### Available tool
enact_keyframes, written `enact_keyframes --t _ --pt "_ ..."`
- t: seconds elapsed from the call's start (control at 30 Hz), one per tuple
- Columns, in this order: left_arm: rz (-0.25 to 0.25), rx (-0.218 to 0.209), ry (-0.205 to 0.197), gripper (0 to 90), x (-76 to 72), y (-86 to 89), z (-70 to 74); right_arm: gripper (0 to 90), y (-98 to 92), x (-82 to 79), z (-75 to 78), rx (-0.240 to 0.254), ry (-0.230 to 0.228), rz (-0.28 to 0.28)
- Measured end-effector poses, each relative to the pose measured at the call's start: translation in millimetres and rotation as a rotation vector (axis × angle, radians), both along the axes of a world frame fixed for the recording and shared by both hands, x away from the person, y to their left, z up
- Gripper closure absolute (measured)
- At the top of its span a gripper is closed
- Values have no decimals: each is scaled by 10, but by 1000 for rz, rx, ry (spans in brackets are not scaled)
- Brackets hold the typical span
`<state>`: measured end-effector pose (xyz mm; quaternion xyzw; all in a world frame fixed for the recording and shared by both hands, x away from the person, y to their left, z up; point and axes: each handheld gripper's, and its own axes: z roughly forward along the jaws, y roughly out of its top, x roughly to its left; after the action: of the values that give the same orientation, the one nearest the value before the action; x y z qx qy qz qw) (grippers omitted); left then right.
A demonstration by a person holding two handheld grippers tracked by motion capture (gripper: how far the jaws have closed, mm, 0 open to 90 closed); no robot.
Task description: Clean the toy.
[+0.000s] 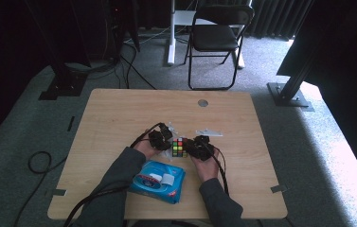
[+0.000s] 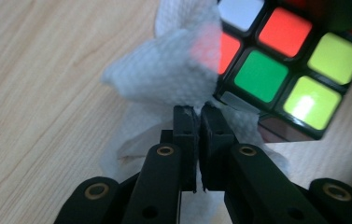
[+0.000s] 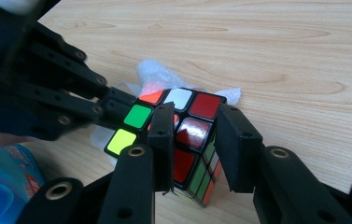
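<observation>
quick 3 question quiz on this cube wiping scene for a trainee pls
1. True or false: the right tool grips the puzzle cube.
2. What does the left tool pinch? A) white wipe B) blue wipe packet C) cable
3. Which thing lies on the table nearest the person, between the forearms?

Key:
1. True.
2. A, the white wipe, pressed against the cube.
3. The blue wipe packet.

Blue wipes pack point(image 1: 158, 181), folding chair point(image 1: 218, 33)
</observation>
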<state>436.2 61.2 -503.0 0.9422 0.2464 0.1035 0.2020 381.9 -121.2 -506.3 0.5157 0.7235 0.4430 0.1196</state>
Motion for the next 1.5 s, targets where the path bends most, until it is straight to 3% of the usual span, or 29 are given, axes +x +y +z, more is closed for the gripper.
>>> enact_keyframes --t 0.1,0.47,0.67,0.87,1.13,1.5 --pt "-8 29 1 864 2 -37 -40 684 2 -3 -3 -1 -6 -1" --pt "-12 25 -15 864 -15 -29 -36 684 10 -16 -6 -3 -12 -11" --pt "-4 -13 2 864 -16 17 -8 684 9 -18 -7 -2 -11 -11" --pt "-7 -45 -6 865 -51 51 31 685 9 -18 -7 -2 -11 -11" --pt "-27 -149 -14 863 -130 168 167 685 11 -21 -9 0 -12 -14" --pt "-82 -117 -4 862 -170 160 166 698 15 -21 -10 3 -13 -16"
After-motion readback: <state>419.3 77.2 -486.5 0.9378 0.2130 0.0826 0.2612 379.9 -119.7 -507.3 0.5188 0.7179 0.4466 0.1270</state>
